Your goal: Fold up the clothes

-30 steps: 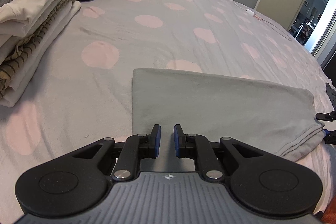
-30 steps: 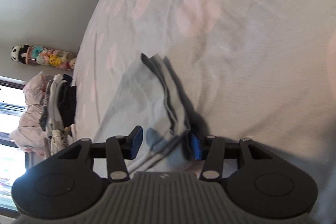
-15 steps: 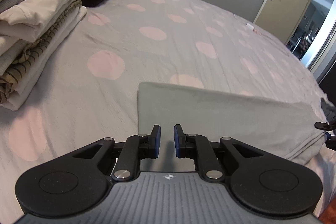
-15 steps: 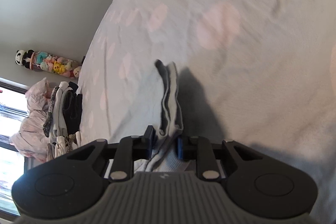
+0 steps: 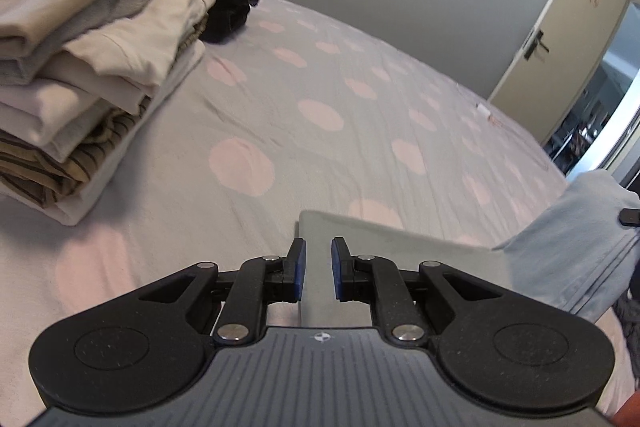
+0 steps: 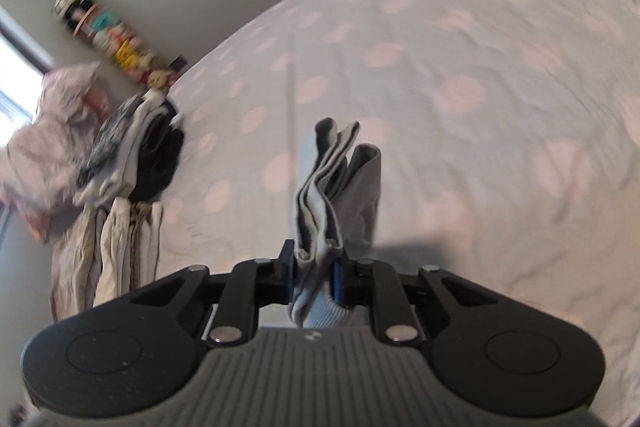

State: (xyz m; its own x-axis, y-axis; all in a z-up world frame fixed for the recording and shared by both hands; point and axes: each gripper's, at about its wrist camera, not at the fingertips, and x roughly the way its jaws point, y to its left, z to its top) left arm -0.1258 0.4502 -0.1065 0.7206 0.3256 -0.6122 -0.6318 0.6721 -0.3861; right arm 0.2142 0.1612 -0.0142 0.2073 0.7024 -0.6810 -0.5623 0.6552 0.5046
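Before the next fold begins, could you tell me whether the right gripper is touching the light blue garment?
Touching. The right wrist view shows the right gripper with both blue pads pressed against the bunched layers of the light blue garment, no gap on either side.

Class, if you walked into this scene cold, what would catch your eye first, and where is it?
First, the pale grey garment bunched upright in the shut right tongs, one end lifted off the polka-dot bedspread. Next, the tall stack of folded clothes far left on the bed, with the left tongs open and empty over the garment's flat end.
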